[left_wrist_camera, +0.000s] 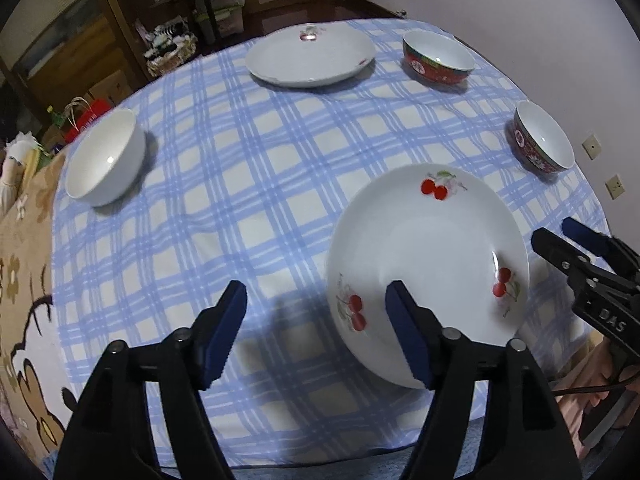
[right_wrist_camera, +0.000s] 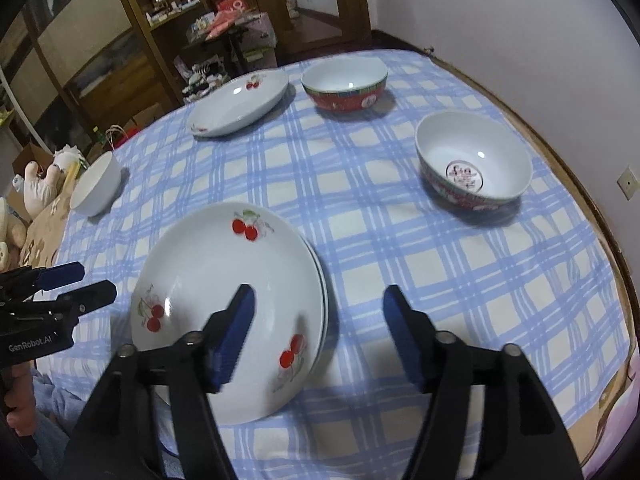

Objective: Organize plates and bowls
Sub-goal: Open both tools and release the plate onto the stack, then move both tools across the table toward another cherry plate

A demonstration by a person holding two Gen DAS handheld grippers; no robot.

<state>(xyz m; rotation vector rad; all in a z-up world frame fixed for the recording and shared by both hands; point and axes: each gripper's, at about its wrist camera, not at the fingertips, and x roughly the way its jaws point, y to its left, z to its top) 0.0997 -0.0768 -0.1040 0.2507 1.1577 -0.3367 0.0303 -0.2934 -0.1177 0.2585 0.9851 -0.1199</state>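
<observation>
- Two cherry-print plates (right_wrist_camera: 224, 300) lie stacked at the near edge of the bench (right_wrist_camera: 400, 264), one rim showing under the other in the right wrist view; I judge that this pairing is done.
- One more cherry-print plate (left_wrist_camera: 310, 56) sits alone at the far side of the checked tablecloth (left_wrist_camera: 240, 184), well apart from the stack, so I reckon it is what I need to bring over next.
- Three bowls are scattered, none nested: a red patterned bowl (left_wrist_camera: 438, 62) just beside the far plate, a second red patterned bowl (right_wrist_camera: 474, 166) on the right side, and a plain white bowl (left_wrist_camera: 106, 156) near the left edge.
- My left gripper (left_wrist_camera: 316, 336) has its jaws apart with nothing between the blue pads; one finger shows in front of the stack's near rim, and I cannot tell that it touches.
- My right gripper (right_wrist_camera: 318, 334) also stands with jaws apart and empty, one finger over the plate stack, the other over bare cloth.
- By my judgement the job is at an early stage: one stack made, one plate and all three bowls left to gather.
</observation>
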